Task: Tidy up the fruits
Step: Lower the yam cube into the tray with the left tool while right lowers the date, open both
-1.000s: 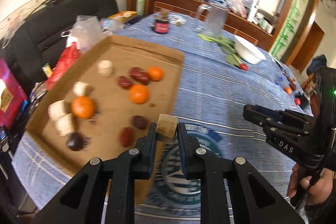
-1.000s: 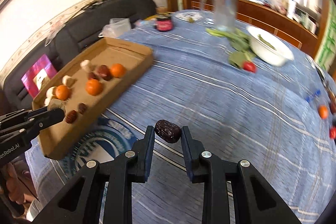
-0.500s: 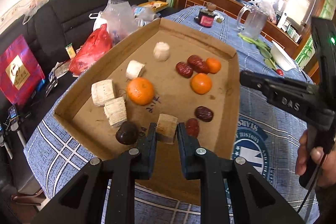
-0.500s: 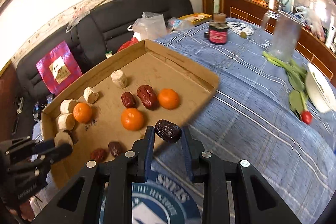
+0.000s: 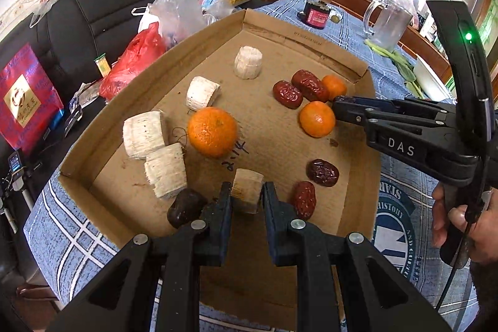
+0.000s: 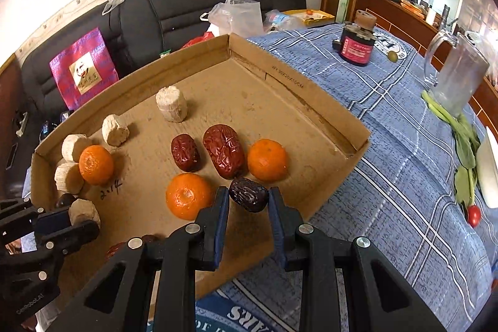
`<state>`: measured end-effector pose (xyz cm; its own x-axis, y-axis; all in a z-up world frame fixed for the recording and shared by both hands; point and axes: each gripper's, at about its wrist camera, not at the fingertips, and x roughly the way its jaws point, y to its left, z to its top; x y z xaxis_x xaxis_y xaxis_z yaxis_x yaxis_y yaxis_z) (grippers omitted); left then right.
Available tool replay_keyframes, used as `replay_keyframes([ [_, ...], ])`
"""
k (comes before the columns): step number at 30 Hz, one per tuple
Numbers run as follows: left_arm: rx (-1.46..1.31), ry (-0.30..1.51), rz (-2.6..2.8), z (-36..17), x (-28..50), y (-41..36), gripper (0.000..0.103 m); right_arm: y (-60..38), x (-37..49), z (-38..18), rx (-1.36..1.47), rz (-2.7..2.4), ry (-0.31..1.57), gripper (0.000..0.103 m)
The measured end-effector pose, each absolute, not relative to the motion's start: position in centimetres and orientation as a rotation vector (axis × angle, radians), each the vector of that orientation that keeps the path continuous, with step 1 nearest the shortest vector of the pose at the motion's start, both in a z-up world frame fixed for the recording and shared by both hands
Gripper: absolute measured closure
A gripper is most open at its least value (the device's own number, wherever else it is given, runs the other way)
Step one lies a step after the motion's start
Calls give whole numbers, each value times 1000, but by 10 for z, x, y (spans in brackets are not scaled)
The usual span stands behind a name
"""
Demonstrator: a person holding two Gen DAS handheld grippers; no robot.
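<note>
- Both grippers have come in over the cardboard tray [image 5: 149, 86] since a second ago, when they hung above the blue tablecloth [image 6: 404, 145].
- Left gripper [image 5: 247, 192] is clamped on a pale sugarcane chunk [image 5: 247, 190], held over the tray's near end beside a dark date [image 5: 186, 207].
- Right gripper [image 6: 248, 197] pinches a dark date [image 6: 249, 194], just in front of two red dates [image 6: 223, 154] and between two oranges [image 6: 267, 159].
- A glass mug [image 6: 457, 77] stands well apart on the cloth.

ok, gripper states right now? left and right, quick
Left hand-held gripper: shut on a pale sugarcane chunk, over the cardboard tray.
Right hand-held gripper: shut on a dark dried date.
</note>
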<state>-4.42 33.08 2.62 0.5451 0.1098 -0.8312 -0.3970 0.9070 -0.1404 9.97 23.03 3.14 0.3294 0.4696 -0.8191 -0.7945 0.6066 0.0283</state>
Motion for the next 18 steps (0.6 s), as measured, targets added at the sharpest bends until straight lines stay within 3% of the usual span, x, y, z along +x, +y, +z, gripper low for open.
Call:
replay_keyframes([
  [7,-317,950,316,25,-39,329,83,238,101,25,-453,858,899,75],
  [11,-309,948,310,25,-39,327,69,240,99,25,-476,847,897,73],
  [18,-277,939,291,28,-42,324,62,236,87,31,-504,798,859,71],
])
